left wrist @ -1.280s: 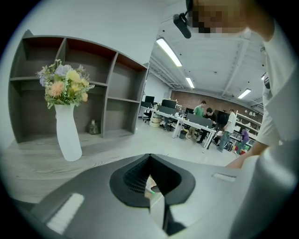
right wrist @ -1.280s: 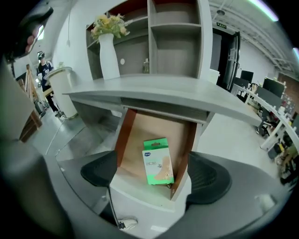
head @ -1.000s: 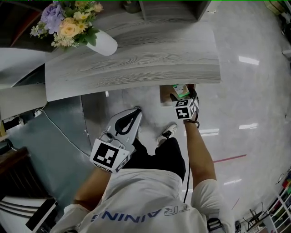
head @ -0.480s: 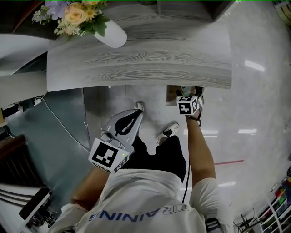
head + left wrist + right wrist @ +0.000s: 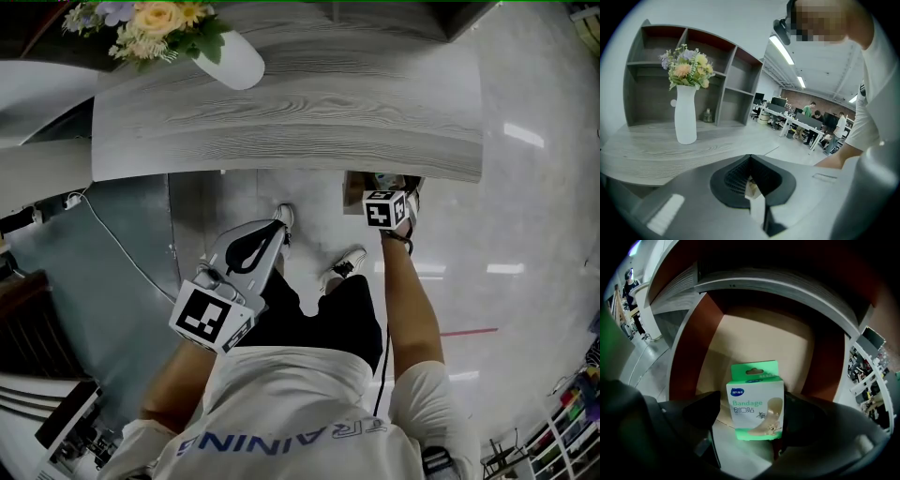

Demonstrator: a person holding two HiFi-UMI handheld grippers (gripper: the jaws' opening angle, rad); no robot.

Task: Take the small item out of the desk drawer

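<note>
A green-and-white bandage box (image 5: pixel 755 399) stands upright in the open desk drawer (image 5: pixel 693 348), whose walls are reddish brown and whose bottom is tan. My right gripper (image 5: pixel 751 414) is open around the box: its right jaw lies against the box's edge and a narrow gap shows at the left jaw. From the head view the right gripper (image 5: pixel 392 187) reaches into the drawer (image 5: pixel 354 183) under the grey desk (image 5: pixel 300 112), and the desk edge almost hides the box. My left gripper (image 5: pixel 278 228) is shut, held low in front of the desk, with nothing in it.
A white vase of flowers (image 5: pixel 230 64) stands on the desk's left part, in front of a shelf unit (image 5: pixel 736 84). The person's shoes (image 5: pixel 345 267) are on the glossy floor below the desk. A cable (image 5: pixel 112 246) runs across the floor at the left.
The right gripper has gone further into the drawer, so the desk edge now covers most of the green box. The left gripper has drifted slightly left and down.
</note>
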